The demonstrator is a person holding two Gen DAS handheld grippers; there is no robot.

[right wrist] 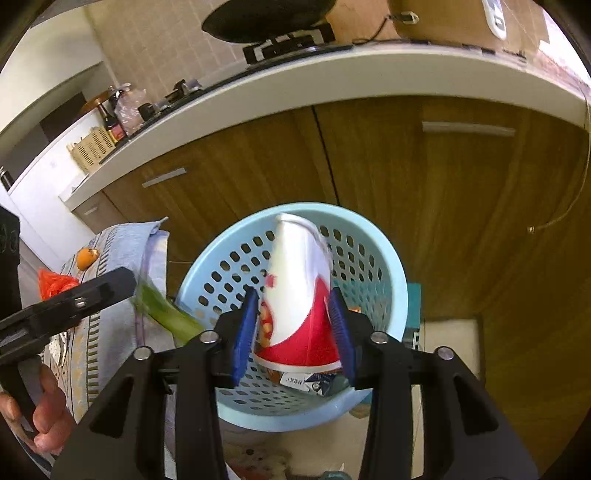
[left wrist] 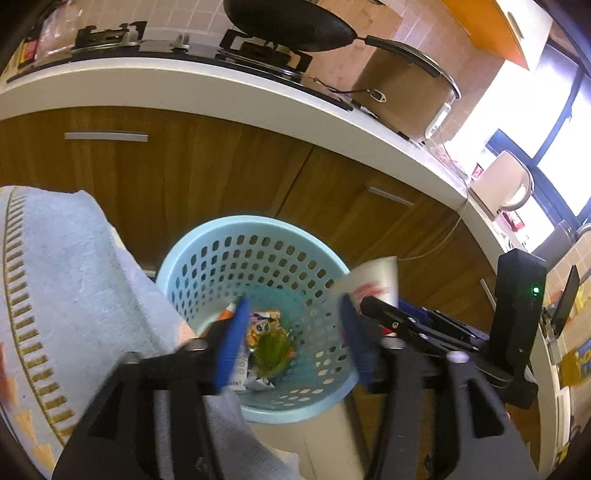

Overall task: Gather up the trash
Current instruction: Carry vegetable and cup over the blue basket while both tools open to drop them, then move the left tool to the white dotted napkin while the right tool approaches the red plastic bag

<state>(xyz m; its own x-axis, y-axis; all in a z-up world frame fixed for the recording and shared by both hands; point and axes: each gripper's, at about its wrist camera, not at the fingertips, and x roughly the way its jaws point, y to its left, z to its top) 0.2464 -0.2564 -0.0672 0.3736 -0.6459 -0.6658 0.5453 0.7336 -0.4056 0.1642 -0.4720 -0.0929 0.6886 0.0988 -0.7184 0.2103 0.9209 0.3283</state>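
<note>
Trash sits in one pale blue perforated plastic basket (left wrist: 258, 258), which stands on the floor against the brown wooden cabinet doors (left wrist: 192, 166) under a white countertop (left wrist: 221, 92). Several crumpled wrappers (left wrist: 264, 328) lie at its bottom, among them an orange printed one and a green piece; an exact count cannot be made.

Two grippers are in view. The right gripper (right wrist: 295, 325), black with blue finger pads (right wrist: 245, 328), is clamped on one red-and-white paper cup (right wrist: 299, 288). The cup is dented, its open mouth pointing away from the camera, and it is held directly over the basket opening (right wrist: 384, 258). The left gripper (left wrist: 291, 339) hovers above the same basket with its jaws spread wide and nothing between them; in the left wrist view the cup (left wrist: 376, 280) shows just beyond its right finger.

To the left of the basket lies a light blue towel with a gold dashed border (left wrist: 66, 277). On it, seen from the right wrist camera, rest one small orange fruit (right wrist: 86, 257), one red plastic scrap (right wrist: 53, 282) and one blurred green stalk (right wrist: 166, 314).

The countertop carries a black gas hob (left wrist: 258, 51), one black pan (left wrist: 291, 22) and one brown cooker with a glass lid (left wrist: 406, 88). Tiled walls rise behind it, and a bright window (left wrist: 535, 122) is at the right end.
</note>
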